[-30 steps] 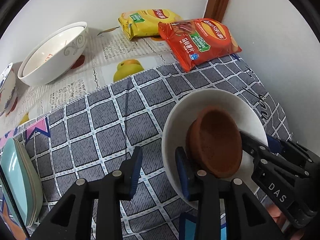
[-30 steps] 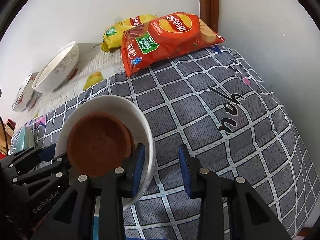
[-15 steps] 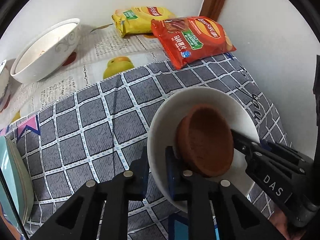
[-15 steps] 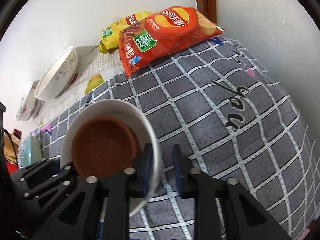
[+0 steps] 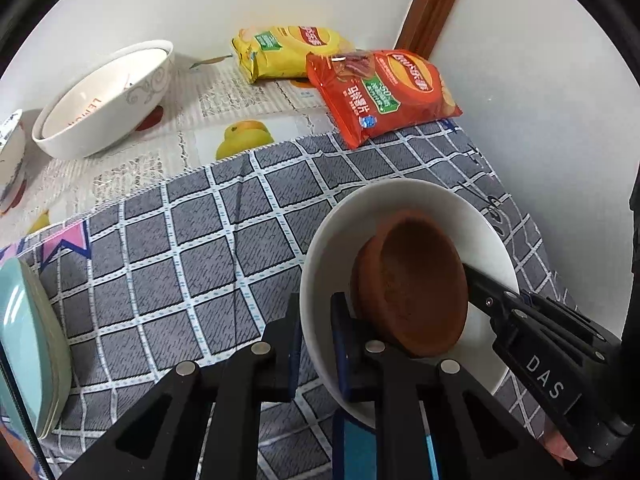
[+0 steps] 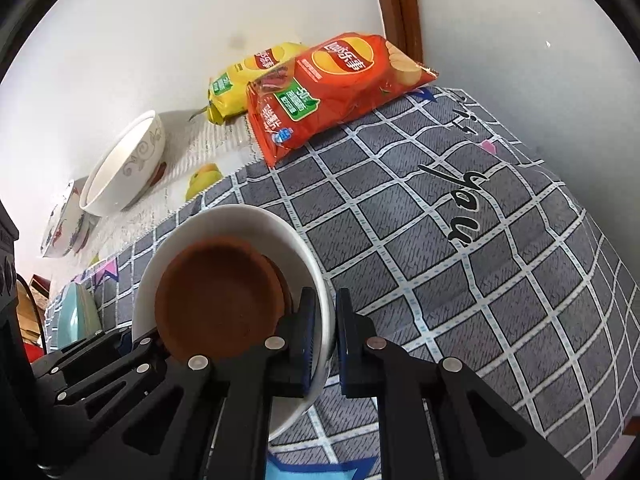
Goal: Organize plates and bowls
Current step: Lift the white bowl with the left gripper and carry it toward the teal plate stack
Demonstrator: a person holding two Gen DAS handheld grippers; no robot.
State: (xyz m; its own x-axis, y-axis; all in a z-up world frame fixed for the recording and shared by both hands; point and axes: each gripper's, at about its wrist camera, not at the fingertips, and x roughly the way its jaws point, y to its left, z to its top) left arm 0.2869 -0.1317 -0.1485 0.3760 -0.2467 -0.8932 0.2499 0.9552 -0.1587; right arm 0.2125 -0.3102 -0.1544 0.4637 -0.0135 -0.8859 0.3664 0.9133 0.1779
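Note:
A white bowl (image 5: 400, 208) with a brown clay bowl (image 5: 416, 284) inside it is over the grey checked cloth (image 5: 200, 248). My left gripper (image 5: 317, 340) is shut on the white bowl's near-left rim, one pad inside and one outside. In the right wrist view the white bowl (image 6: 240, 220) holds the brown bowl (image 6: 216, 300), and my right gripper (image 6: 326, 332) pinches its right rim, jaws still closing. Each gripper shows in the other's view at the bowl's opposite side.
A large white swirl-patterned bowl (image 5: 104, 100) and a painted bowl (image 5: 10, 160) stand at the back left. Teal plates (image 5: 28, 344) lie at the left edge. Red (image 5: 384, 96) and yellow (image 5: 288, 52) chip bags rest by the far wall. A white wall (image 5: 540, 120) is close on the right.
Both grippers stood open at the white bowl's rim a second ago. They have closed onto it from opposite sides, and the bowl with the brown bowl has tilted slightly.

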